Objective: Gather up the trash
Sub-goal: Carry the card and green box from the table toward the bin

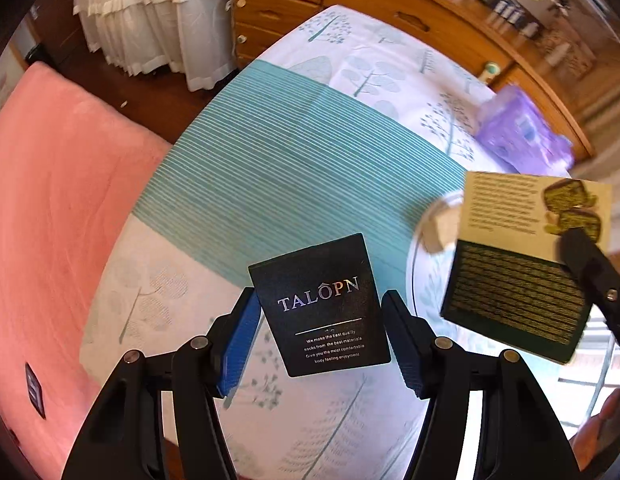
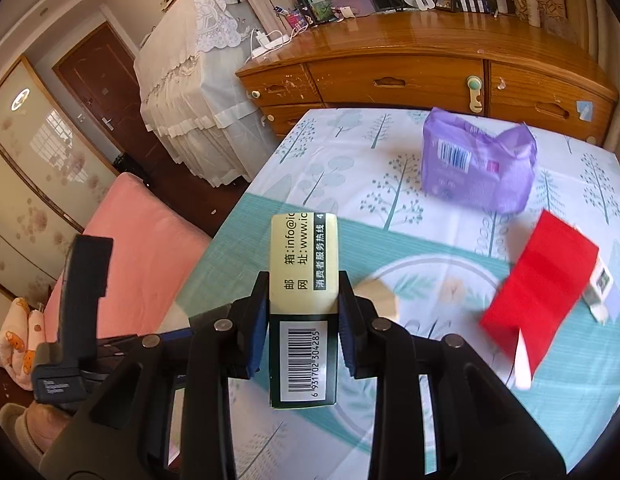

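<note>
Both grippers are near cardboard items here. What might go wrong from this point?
The left gripper stands open around the black TALOPN card, with gaps at both pads; closing off-centre may push it away rather than grip it. The right gripper pinches the green-and-cream box by its narrow sides, so it could pivot or slip. The purple pack and red packet remain uncollected.

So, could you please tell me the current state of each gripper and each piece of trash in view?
Left gripper: jaws open, either side of the black card.
Black card: between the open jaws; grip unclear.
Right gripper: shut on the green box.
Green box: held, lifted off the table.
Purple packet: torn open, lying on the table.
Red packet: lying on the table, blurred.
</note>
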Demonstrator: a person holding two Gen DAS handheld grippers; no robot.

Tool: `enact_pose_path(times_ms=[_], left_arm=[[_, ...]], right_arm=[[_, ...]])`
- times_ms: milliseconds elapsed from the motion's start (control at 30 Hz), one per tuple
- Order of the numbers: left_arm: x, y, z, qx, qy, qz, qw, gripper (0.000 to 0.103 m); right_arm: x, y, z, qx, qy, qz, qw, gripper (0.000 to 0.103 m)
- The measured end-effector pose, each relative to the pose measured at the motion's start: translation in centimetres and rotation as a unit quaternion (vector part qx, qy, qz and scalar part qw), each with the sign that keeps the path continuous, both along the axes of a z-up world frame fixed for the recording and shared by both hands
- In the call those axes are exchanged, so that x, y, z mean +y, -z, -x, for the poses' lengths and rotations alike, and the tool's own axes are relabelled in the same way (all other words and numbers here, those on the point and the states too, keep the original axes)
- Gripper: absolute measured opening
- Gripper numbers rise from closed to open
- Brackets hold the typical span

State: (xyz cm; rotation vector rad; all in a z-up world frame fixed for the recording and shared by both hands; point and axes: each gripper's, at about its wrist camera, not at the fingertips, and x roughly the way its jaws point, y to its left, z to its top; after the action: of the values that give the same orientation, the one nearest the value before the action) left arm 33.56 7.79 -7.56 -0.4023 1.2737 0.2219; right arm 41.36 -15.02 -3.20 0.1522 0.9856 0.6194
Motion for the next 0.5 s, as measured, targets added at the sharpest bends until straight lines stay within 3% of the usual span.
enact_pose_path(times_ms=[233, 500], left_arm=[[-1.4, -3.5, 8.3, -0.035, 0.097, -0.017, 0.9945, 0.063], [-0.2, -4.2, 19.6, -0.051, 0.21, -0.009, 0.9764, 0.063]], right_arm=[[-0.6, -1.0, 10.0, 0.01, 0.037, 0.016, 0.999, 0.027], [0.5, -2.6, 25.3, -0.008, 0.124, 0.027, 0.992, 0.027]])
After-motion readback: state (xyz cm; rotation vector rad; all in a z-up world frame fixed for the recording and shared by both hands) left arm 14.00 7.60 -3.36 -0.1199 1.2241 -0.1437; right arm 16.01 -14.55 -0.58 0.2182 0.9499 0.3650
